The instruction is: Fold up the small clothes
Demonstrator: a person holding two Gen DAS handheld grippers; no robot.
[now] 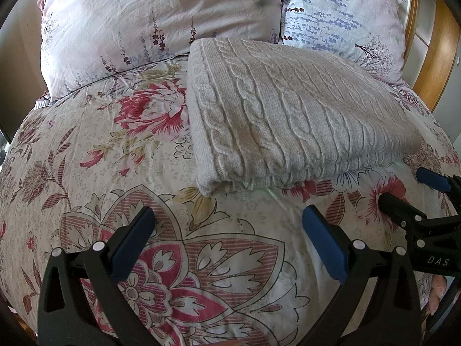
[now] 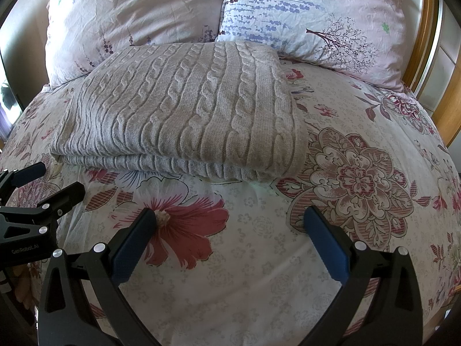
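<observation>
**Folded knit ahead of empty fingers**

My left gripper (image 1: 227, 219) and right gripper (image 2: 230, 219) both hang spread wide, holding nothing, above the floral-printed bedspread (image 2: 253, 259). The grey cable-knit sweater (image 1: 288, 112), folded into a rectangle, lies just beyond my fingertips, touching neither.

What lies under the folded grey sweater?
The sweater rests on the flowered quilt, with its own folded layers showing along the near edge. Whatever lies between those layers or beneath the middle is covered.
</observation>
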